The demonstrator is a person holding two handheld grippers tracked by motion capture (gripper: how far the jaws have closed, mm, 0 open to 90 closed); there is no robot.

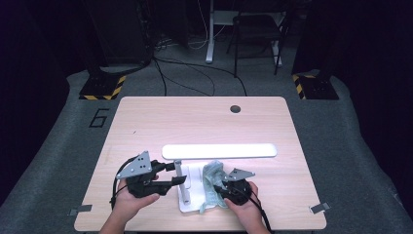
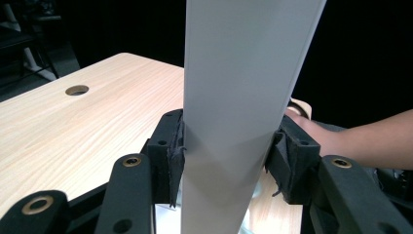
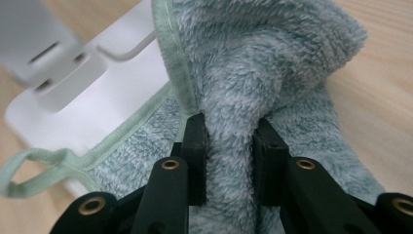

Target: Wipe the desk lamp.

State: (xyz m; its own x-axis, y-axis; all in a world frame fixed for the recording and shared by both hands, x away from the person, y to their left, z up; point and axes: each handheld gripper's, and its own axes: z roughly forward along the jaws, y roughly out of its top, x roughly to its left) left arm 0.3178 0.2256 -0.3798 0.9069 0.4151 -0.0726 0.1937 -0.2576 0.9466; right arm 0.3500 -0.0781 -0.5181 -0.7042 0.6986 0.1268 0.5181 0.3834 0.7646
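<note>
On the lamp's flat white base (image 1: 192, 195), right claw (image 3: 229, 141) pinches fluffy green cloth (image 3: 272, 58); left claw (image 2: 226, 161) clamps smooth post (image 2: 238, 97).

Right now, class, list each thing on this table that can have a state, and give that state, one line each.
Desk lamp: upright, base flat on the table, its arm clamped.
Green cloth: bunched, lying partly on the lamp base.
Left gripper: shut on the lamp arm.
Right gripper: shut on a fold of the cloth.
Table: bare wood, one round hole.
</note>
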